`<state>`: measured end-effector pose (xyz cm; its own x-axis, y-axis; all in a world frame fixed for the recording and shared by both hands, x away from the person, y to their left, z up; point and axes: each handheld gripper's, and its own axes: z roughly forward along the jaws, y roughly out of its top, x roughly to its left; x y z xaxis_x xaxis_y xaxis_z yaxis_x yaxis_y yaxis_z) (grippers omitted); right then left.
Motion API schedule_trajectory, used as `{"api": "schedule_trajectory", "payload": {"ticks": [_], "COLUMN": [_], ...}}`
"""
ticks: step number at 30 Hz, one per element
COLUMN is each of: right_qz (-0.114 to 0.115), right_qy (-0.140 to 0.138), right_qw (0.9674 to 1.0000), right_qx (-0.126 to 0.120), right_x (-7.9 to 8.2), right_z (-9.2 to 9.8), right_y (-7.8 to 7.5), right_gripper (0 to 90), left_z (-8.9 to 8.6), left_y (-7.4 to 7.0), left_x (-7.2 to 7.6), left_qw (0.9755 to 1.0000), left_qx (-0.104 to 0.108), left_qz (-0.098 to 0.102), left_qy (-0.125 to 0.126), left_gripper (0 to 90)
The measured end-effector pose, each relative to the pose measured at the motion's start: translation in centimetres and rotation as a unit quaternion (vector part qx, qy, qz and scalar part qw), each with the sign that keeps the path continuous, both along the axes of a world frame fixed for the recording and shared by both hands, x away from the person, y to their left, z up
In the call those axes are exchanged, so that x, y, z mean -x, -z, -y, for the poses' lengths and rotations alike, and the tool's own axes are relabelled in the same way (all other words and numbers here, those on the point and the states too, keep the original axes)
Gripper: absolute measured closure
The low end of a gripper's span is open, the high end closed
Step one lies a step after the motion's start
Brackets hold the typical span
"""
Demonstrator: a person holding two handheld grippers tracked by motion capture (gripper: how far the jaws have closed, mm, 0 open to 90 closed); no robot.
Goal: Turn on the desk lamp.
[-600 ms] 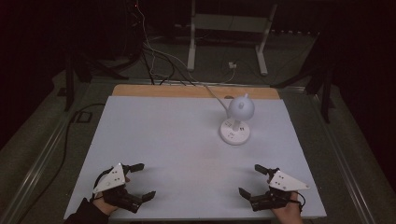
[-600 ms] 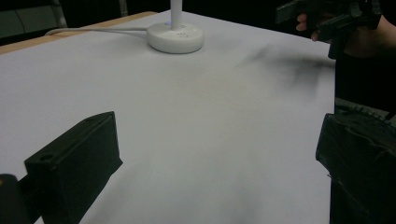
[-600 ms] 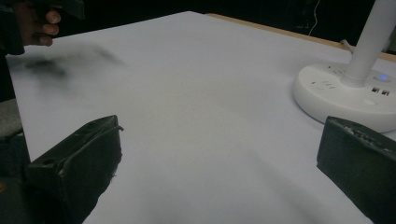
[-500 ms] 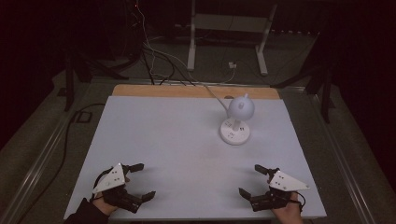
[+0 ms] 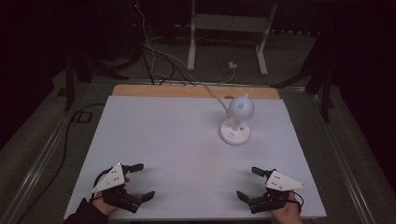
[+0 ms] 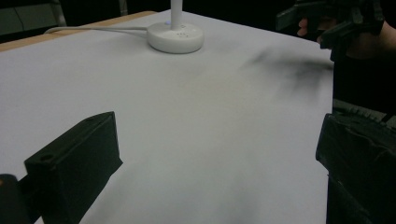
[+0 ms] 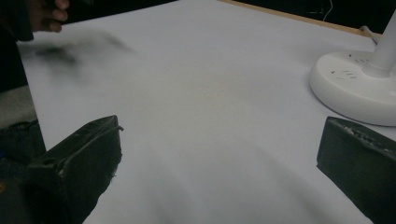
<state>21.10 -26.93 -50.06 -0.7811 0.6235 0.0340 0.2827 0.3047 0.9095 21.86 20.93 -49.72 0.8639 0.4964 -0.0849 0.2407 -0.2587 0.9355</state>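
While both hands rest near the front edge of the tabletop [image 5: 154, 126], nothing has shifted over the last half second: my left gripper [image 5: 140, 181] sits by the front-left corner just where it sat then, and my right gripper [image 5: 250, 183] sits by the front-right corner, equally unmoved. The lamp [image 5: 237, 120] has not budged either.

Both claws stand wide open and hold nothing. In the left gripper view the two black jaws rise far apart with only bare white surface between them; the right gripper view shows the same, its jaws spread as wide as they go and empty.

The lamp stands upright on its round white base toward the back-right part of the tabletop, well apart from both grippers, with its rounded head tipped over the base and its cord [image 5: 215, 97] trailing off the back edge. From the right gripper view the base [image 7: 355, 93] lies ahead and to the right of the jaws; in the left gripper view the same base [image 6: 176, 37] sits farther off.

I judge this stillness as the start of the job: no reach has begun. The right gripper is the nearer one, so I would expect it to lead toward the lamp.
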Motion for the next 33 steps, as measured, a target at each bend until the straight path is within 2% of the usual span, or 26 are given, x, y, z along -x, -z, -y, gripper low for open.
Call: {"api": "schedule_trajectory", "payload": {"ticks": [8,14,17,26,33], "right_qz": [-0.008,-0.017,-0.024,-0.023,-0.023], "right_qy": [-0.006,-0.017,-0.027,-0.028,-0.022], "right_qw": [0.9998,0.9996,0.9993,0.9993,0.9995], "right_qx": [0.015,0.013,0.002,0.009,0.002], "right_x": [0.3,0.5,0.5,0.3,-0.1], "right_z": [-0.4,-0.9,-1.1,-1.7,-1.7], "right_y": [-0.1,-0.6,-0.8,-1.5,-2.2], "right_gripper": [0.0,0.0,0.0,0.0,0.0], "left_z": [0.2,0.2,0.2,0.3,0.3], "left_y": [0.0,0.0,0.1,0.0,0.0], "left_x": [0.0,0.0,0.0,0.1,0.1], "left_qw": [1.0000,1.0000,1.0000,1.0000,1.0000], "left_qx": [-0.004,-0.004,-0.004,-0.004,-0.002], "left_qz": [0.001,0.002,0.002,0.004,0.005], "left_qy": [0.002,0.002,0.003,0.004,0.005], "left_gripper": [0.3,0.3,0.4,0.3,0.3]}}
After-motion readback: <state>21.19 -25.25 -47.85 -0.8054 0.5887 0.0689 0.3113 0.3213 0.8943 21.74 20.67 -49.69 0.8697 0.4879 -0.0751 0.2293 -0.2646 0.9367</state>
